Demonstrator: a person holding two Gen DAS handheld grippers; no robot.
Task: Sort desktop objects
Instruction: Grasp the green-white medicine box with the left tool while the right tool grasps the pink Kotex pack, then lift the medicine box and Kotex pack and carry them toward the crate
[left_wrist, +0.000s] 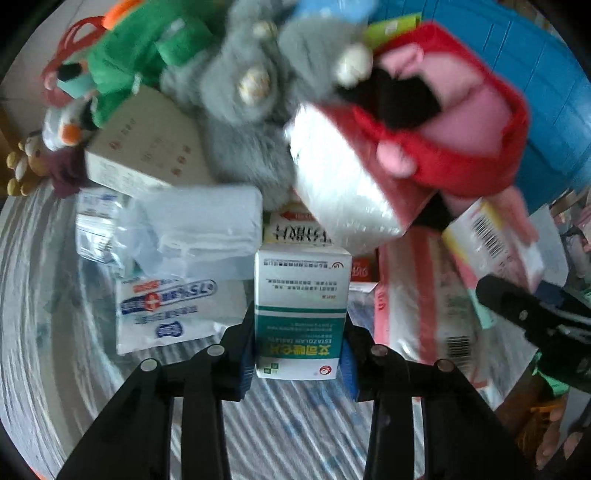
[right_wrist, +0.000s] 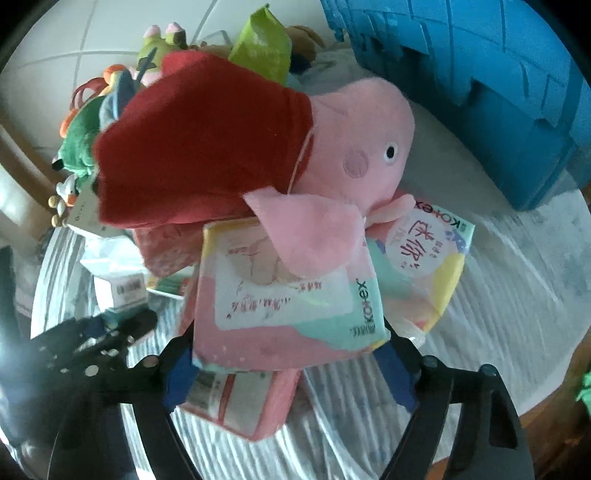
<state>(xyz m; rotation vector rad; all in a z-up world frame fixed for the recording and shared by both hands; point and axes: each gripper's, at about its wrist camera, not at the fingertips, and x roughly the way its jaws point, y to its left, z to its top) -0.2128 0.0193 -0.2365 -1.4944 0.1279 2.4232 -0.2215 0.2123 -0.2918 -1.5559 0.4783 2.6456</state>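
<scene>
You are near the start, by the look of it; the desk (left_wrist: 44, 295) is crowded with plush toys and packets in one heap, nothing visibly sorted. Your left gripper (left_wrist: 299, 354) points steeply down, jaws closed on the green-and-white medicine box (left_wrist: 301, 306) at the heap's near edge; your right gripper (right_wrist: 291, 365), tilted likewise, has its jaws pressed on the pink pad packet (right_wrist: 280, 306) under the pig plush (right_wrist: 258, 155), beside the blue bin (right_wrist: 498, 92).

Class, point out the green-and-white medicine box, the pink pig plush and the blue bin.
medicine box (left_wrist: 301, 295), left wrist view, its top face.
pig plush (right_wrist: 364, 147), right wrist view, its cheek.
blue bin (right_wrist: 498, 92), right wrist view, its side wall.
</scene>
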